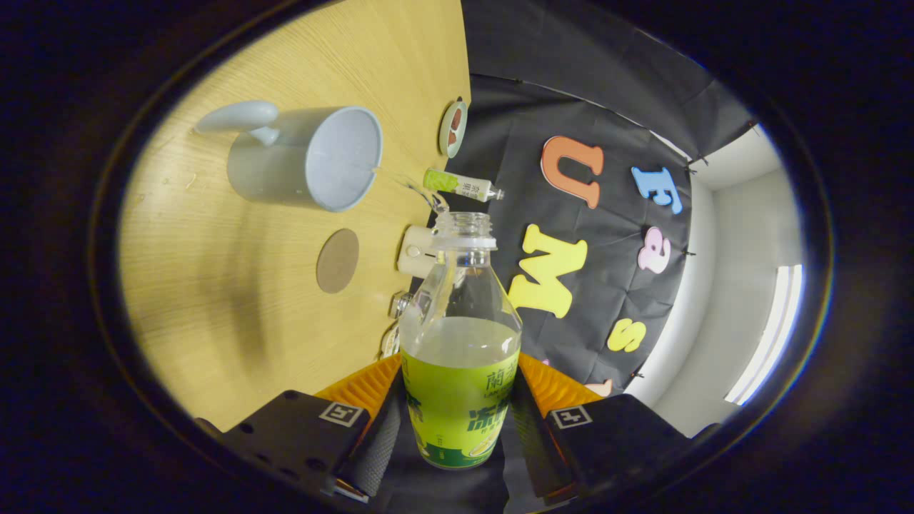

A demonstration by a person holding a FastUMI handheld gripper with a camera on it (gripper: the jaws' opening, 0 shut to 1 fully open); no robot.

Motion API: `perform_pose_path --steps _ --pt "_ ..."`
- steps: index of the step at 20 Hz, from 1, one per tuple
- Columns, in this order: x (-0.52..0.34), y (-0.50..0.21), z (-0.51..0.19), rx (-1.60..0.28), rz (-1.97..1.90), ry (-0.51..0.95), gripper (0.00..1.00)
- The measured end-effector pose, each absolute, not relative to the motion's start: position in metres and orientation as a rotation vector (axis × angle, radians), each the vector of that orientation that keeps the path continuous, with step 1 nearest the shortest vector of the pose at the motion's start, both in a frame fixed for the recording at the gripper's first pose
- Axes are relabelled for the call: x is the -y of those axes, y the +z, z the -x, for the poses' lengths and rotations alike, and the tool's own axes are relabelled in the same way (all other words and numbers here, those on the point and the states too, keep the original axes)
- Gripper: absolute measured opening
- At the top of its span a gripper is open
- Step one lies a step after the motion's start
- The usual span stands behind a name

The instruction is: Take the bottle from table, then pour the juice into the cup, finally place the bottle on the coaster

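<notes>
1. Pale wood-grain surface [214, 300] with a black cloth wall behind it; the whole view is tilted, so the surface stands to one side of the bottle.
2. One bottle [460, 343] sits between the two fingers of the tongs [457, 421], lifted clear of the surface. Both black finger pads [378, 435] press on its green-labelled lower half, so the tongs are clenched on it.
3. Its cap is off (the threaded neck is open), and pale cloudy juice fills it to about the shoulder, just above the label; the glass above that is clear.
4. One light blue-grey cup [303, 157] with a handle lies beyond the fingers, well apart from the bottle's mouth. Its opening faces the camera and the inside looks pale and dry; I can make out no liquid in it.
5. One round brown coaster [338, 260] lies flat on the surface between the cup and the bottle, with nothing on it.
6. Other things near the far edge of the surface, one of each: a small white round object [416, 251] just beside the bottle's neck, a small green-and-white tube [460, 184] beyond the neck, and a small round dish [453, 128] farther off.
</notes>
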State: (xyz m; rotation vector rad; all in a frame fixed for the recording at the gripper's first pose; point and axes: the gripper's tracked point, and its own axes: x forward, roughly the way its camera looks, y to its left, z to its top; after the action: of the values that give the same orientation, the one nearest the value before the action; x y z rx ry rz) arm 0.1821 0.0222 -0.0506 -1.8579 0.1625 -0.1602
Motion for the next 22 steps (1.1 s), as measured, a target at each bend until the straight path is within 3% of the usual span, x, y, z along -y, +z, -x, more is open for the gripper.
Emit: perform_pose_path --steps 22 --pt "-0.034 -0.021 -0.170 -0.088 2.075 -0.273 0.80"
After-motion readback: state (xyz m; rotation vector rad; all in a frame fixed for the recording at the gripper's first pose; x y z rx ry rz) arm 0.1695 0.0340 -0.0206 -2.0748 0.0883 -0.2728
